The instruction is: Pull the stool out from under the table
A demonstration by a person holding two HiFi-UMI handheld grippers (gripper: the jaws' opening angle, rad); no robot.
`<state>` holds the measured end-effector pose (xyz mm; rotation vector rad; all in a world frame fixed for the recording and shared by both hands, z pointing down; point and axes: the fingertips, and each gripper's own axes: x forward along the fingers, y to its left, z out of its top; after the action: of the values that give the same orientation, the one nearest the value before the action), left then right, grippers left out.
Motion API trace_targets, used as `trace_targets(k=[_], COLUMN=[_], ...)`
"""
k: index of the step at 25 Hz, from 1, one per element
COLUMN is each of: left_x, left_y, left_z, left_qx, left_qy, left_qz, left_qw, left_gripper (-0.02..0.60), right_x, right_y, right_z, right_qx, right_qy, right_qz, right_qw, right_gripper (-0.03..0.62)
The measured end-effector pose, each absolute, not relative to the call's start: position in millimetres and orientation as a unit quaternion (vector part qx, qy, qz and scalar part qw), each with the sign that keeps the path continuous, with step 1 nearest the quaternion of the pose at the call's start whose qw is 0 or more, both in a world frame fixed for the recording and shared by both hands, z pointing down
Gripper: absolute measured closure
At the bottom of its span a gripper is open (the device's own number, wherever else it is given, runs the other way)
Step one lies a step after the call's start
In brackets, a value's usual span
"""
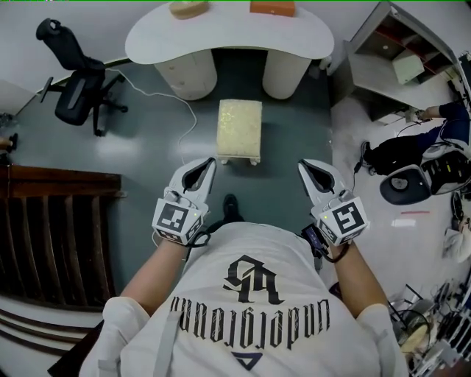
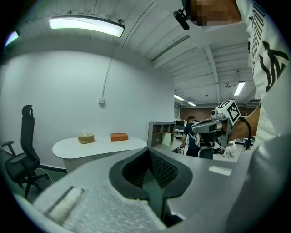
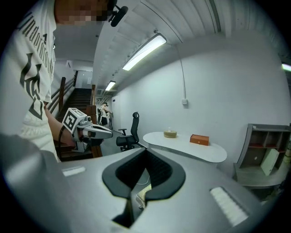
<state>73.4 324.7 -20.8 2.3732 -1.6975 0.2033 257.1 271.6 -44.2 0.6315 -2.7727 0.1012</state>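
Note:
A cream padded stool (image 1: 239, 131) stands on the dark floor just in front of the white kidney-shaped table (image 1: 228, 35), between its two round legs and clear of the tabletop. My left gripper (image 1: 209, 165) hangs close to my body, a little short of the stool's near left corner, shut and empty. My right gripper (image 1: 303, 167) is off the stool's near right side, also shut with nothing in it. In the right gripper view a sliver of the stool (image 3: 143, 193) shows below the closed jaws (image 3: 136, 182). The left gripper view looks past the closed jaws (image 2: 152, 179) at the table (image 2: 97, 146).
A black office chair (image 1: 77, 81) stands at far left, with a wooden stair railing (image 1: 51, 221) along the near left. A white cable (image 1: 188, 125) trails beside the stool. A grey shelf unit (image 1: 397, 59) and a seated person (image 1: 412, 151) are at right. A tan bowl (image 1: 188, 8) and an orange box (image 1: 272, 7) sit on the table.

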Motion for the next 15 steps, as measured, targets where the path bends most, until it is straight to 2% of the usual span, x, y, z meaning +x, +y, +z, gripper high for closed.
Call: trace_targets(k=[15], left_x=[293.4], left_y=[386.9], left_z=[-41.6], left_qx=[0.797], left_qy=[-0.594], left_qz=[0.063], left_qw=[0.090], left_gripper=[0.577], right_x=[470.4], right_y=[345.0], right_z=[-36.3], right_qx=[0.191], right_qy=[-0.971], right_qz=[0.041], right_qw=[0.135], right_gripper=[0.592])
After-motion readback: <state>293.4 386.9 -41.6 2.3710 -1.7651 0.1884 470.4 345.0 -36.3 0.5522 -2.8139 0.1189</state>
